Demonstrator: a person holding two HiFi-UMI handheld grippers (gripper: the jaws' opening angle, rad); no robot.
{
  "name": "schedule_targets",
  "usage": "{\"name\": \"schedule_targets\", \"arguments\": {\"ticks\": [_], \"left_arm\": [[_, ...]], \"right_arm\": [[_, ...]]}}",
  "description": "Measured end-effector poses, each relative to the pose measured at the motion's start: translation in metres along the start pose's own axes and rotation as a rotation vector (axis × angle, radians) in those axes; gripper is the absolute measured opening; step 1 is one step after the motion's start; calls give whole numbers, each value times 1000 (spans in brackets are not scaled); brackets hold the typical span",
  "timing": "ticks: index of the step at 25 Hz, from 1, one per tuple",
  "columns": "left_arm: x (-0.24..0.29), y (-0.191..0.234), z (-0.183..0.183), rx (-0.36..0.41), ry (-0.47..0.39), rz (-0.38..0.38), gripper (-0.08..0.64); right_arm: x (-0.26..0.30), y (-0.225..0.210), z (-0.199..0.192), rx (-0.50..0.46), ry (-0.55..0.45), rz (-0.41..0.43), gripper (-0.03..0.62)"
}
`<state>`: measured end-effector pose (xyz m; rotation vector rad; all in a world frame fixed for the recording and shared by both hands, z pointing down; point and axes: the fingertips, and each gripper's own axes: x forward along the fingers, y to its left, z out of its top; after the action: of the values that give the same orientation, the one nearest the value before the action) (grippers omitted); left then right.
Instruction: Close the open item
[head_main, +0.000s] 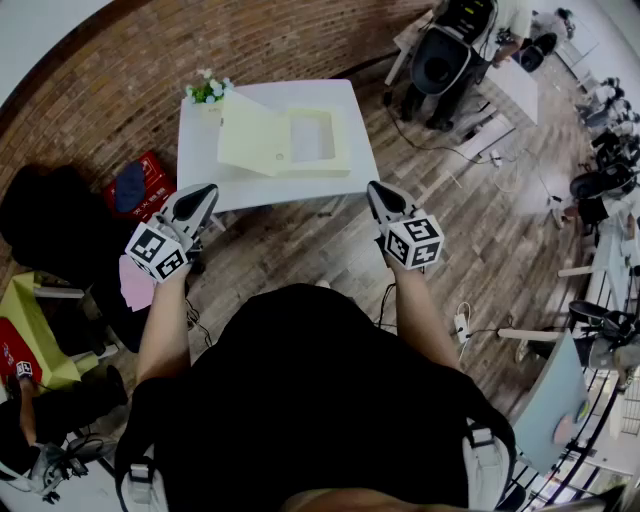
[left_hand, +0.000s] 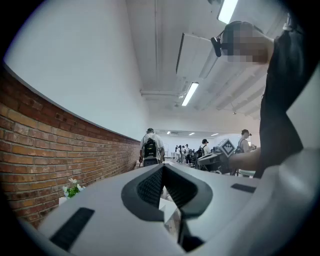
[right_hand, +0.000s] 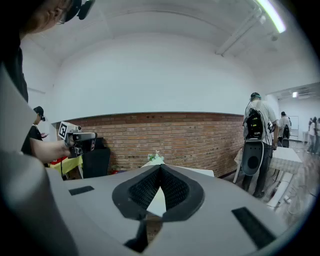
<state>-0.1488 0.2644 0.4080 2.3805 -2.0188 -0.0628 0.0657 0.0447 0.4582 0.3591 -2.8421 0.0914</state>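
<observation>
A pale cream box (head_main: 318, 140) lies open on a white table (head_main: 205, 160) in the head view, its lid (head_main: 250, 135) raised and leaning to the left. I stand short of the table's near edge. My left gripper (head_main: 200, 196) is held level off the front left corner, its jaws shut with nothing between them. At the front right corner, my right gripper (head_main: 379, 192) points a little downward and is also shut and empty. In the left gripper view the fingertips (left_hand: 162, 168) meet. The right gripper view shows its fingertips (right_hand: 160, 170) together, with the table (right_hand: 202, 172) beyond.
A small pot of white flowers (head_main: 207, 90) stands at the table's back left corner. A red bag (head_main: 140, 185) and dark bags lie on the floor to the left. A black cart (head_main: 440, 62), cables and a power strip (head_main: 462, 325) are on the wooden floor at right. A brick wall runs behind.
</observation>
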Motion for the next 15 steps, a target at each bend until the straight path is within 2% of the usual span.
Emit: {"name": "schedule_targets", "arguments": {"ticks": [6,15], "left_arm": [[-22,13,-4,-25,-6,20,10],[-23,20,-20,-69,1,2,9]], "right_arm": [[1,17,1,2,9,-10,20],[6,11,4,17,18,-26,20]]}}
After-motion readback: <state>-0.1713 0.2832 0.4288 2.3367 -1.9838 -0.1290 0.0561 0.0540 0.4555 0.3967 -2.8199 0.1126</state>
